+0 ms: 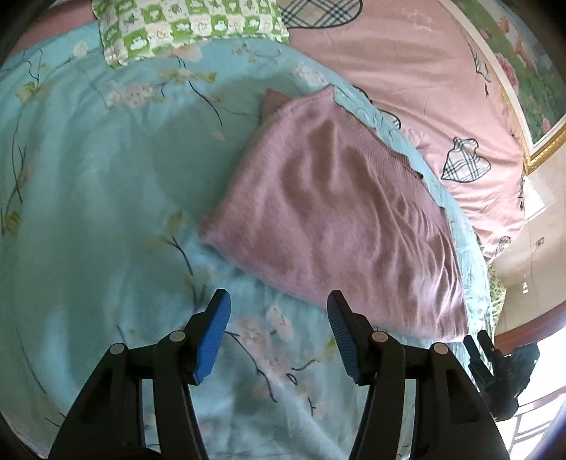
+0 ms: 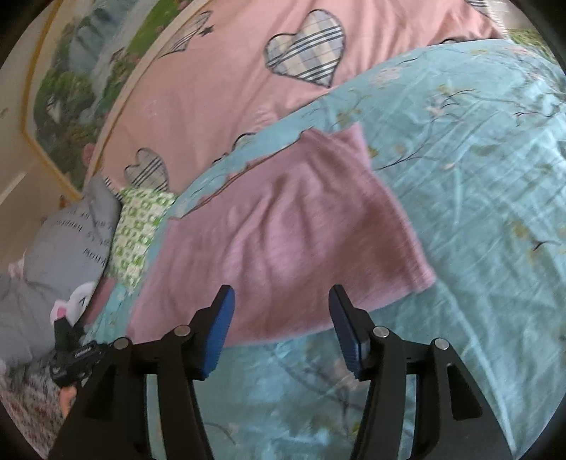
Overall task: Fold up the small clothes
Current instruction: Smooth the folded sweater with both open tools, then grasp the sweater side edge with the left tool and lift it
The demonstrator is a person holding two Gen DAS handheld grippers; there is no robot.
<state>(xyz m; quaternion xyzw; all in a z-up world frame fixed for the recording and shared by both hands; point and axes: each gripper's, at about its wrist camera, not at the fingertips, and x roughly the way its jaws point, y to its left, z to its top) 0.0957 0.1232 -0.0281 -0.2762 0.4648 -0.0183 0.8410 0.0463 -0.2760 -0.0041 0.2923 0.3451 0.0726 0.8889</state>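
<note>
A pink knitted garment [image 1: 336, 219] lies folded flat on a light blue floral quilt [image 1: 106, 212]. My left gripper [image 1: 279, 304] is open and empty, hovering just short of the garment's near edge. In the right wrist view the same pink garment [image 2: 283, 240] lies on the quilt [image 2: 477, 177]. My right gripper [image 2: 281, 299] is open and empty, just above the garment's near edge. The other gripper shows at the lower right edge of the left wrist view [image 1: 495, 368] and at the lower left of the right wrist view [image 2: 74, 357].
A green checked pillow [image 1: 187, 28] lies at the far end of the quilt. A pink sheet with plaid hearts [image 1: 424, 88] lies beyond the quilt. A grey plush toy [image 2: 63, 240] sits at the left of the right wrist view. A framed picture [image 1: 530, 81] stands behind.
</note>
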